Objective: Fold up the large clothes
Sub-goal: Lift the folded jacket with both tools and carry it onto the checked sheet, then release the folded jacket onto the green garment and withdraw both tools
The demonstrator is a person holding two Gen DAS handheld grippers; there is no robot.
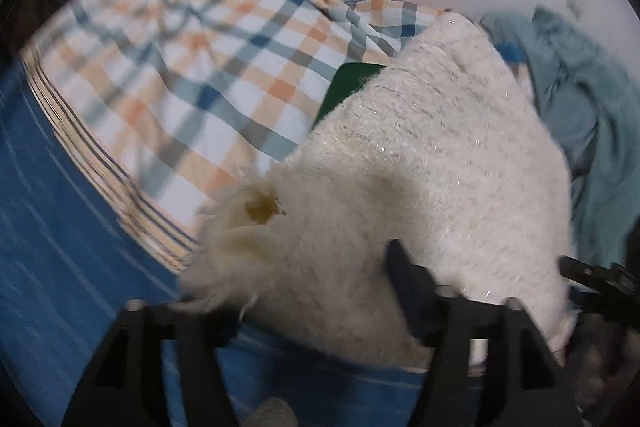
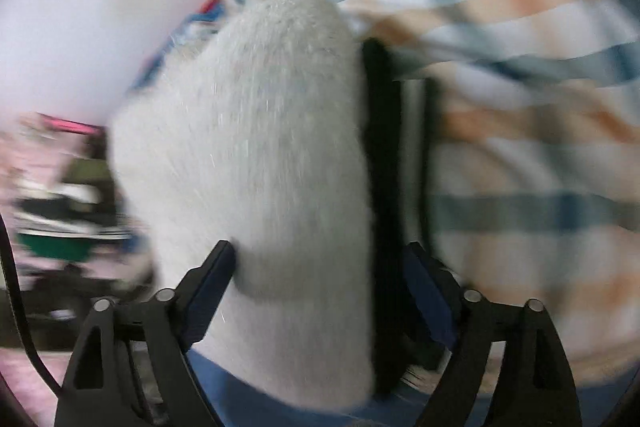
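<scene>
White fluffy sweater [image 1: 420, 163] is up off the bed, bunched between both tools and hanging over the blue striped sheet [image 1: 60, 267], with the checked quilt [image 1: 180, 67] right behind it. Left gripper [image 1: 316, 291] has fuzz packed between its fingers, one blue pad buried in the knit; its other finger is swallowed by pile, so it reads as pinching the sweater, though the contact itself is hidden. Right gripper [image 2: 320, 267] looks the same story: the sweater [image 2: 248, 147] sits between the pads, which press into it from either side, and a dark strip [image 2: 384, 187] runs along its edge, possibly a lining or another cloth, hard to call. To do this step well, the judgement is to keep both grips on matching edges, pull the cloth taut and level, then lay it flat on the sheet before creasing, because thick pile will slump and slide. Motion blur smears both views. A teal garment [image 1: 580, 107] lies just beside the sweater and a green patch [image 1: 348, 87] peeks out behind it. The sweater's sleeves, hem and neckline cannot be made out at all.
</scene>
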